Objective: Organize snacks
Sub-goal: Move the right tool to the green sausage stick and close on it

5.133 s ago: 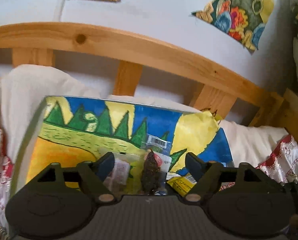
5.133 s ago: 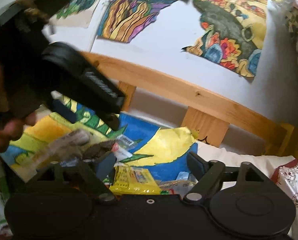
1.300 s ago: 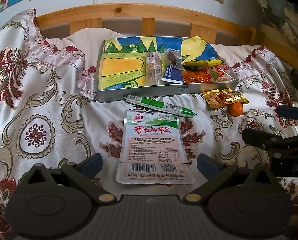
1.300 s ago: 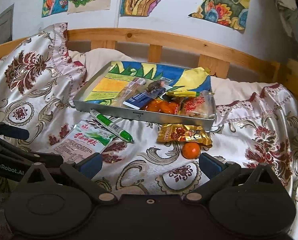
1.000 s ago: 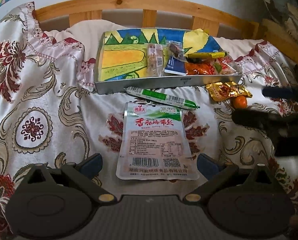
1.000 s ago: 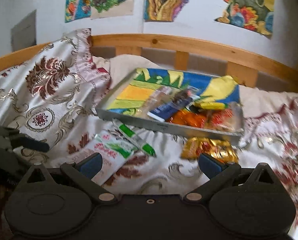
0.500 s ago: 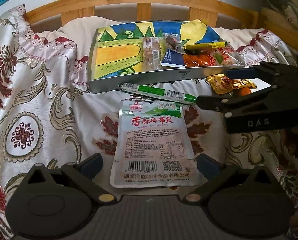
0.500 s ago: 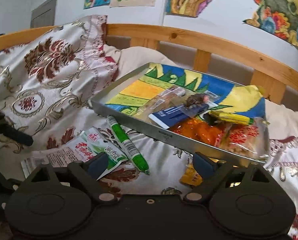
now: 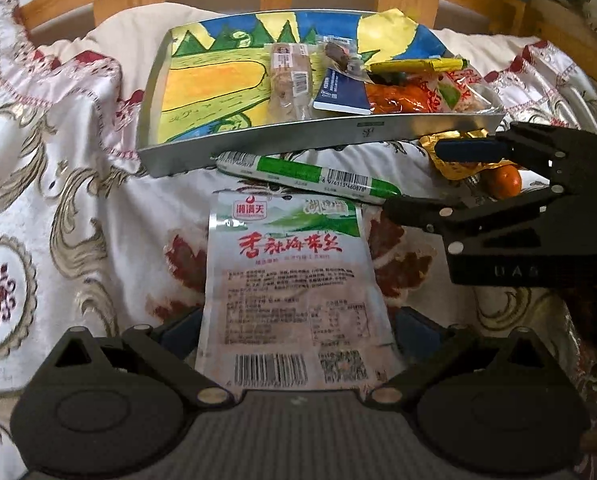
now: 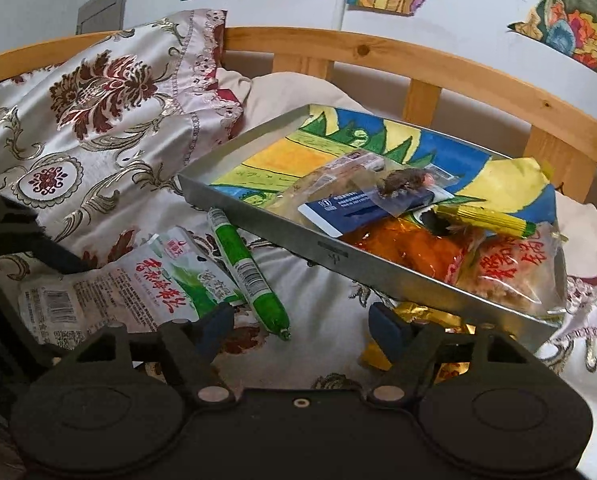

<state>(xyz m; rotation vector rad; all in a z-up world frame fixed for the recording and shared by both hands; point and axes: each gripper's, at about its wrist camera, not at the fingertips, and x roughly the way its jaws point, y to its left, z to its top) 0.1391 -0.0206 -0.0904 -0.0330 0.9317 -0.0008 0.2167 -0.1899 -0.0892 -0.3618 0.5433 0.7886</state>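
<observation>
Bed (image 9: 58, 208) with a floral satin cover and a wooden headboard (image 10: 378, 52). On the cover rests a metal tray (image 9: 282, 142), lined with a painted sheet and holding several wrapped snacks along its right half. Just in front of the tray lies a green sausage stick (image 9: 310, 176); nearer still, a large white snack pouch (image 9: 294, 292) lies flat, label up. A gold foil packet (image 10: 430, 316) and a small orange (image 9: 504, 182) sit by the tray's right corner. Left gripper (image 9: 296, 332): jaws wide, straddling the lower end of the pouch without pressing it. Right gripper (image 10: 300, 320): jaws have just been closing, still apart, the sausage's tip between them, one finger against the foil packet.
</observation>
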